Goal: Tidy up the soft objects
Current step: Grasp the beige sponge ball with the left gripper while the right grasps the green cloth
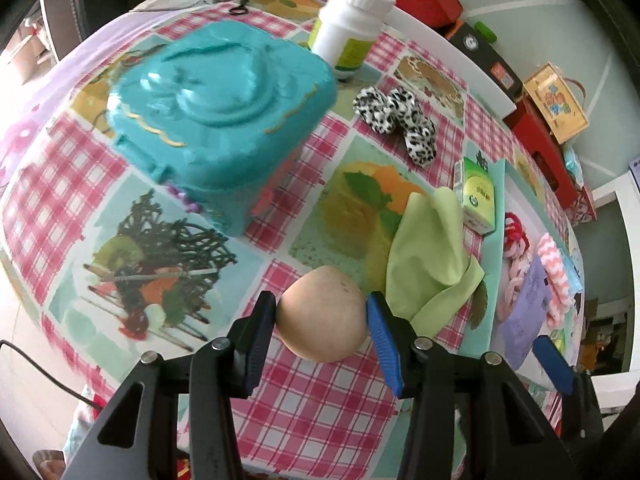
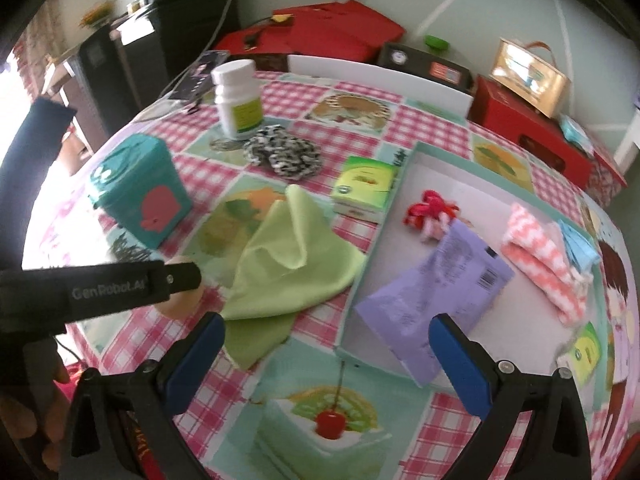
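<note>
My left gripper [image 1: 322, 318] is shut on a beige egg-shaped sponge [image 1: 323, 312], just above the checked tablecloth; the sponge also peeks out behind that gripper in the right wrist view [image 2: 178, 300]. A light green cloth [image 1: 430, 256] lies crumpled to its right, also in the right wrist view [image 2: 286, 248]. A black-and-white spotted scrunchie [image 1: 398, 118] lies farther back. My right gripper [image 2: 326, 360] is open and empty, over the front edge of a shallow box lid [image 2: 416, 150] that holds a purple packet [image 2: 436, 292], pink zigzag cloth [image 2: 544, 252] and a red-pink scrunchie [image 2: 430, 210].
A teal tin [image 1: 218, 120] stands left of the sponge. A white pill bottle [image 1: 350, 26] stands at the back. A small green carton [image 1: 476, 192] sits beside the lid. Red boxes [image 2: 532, 136] and a gold case [image 2: 528, 76] line the far table edge.
</note>
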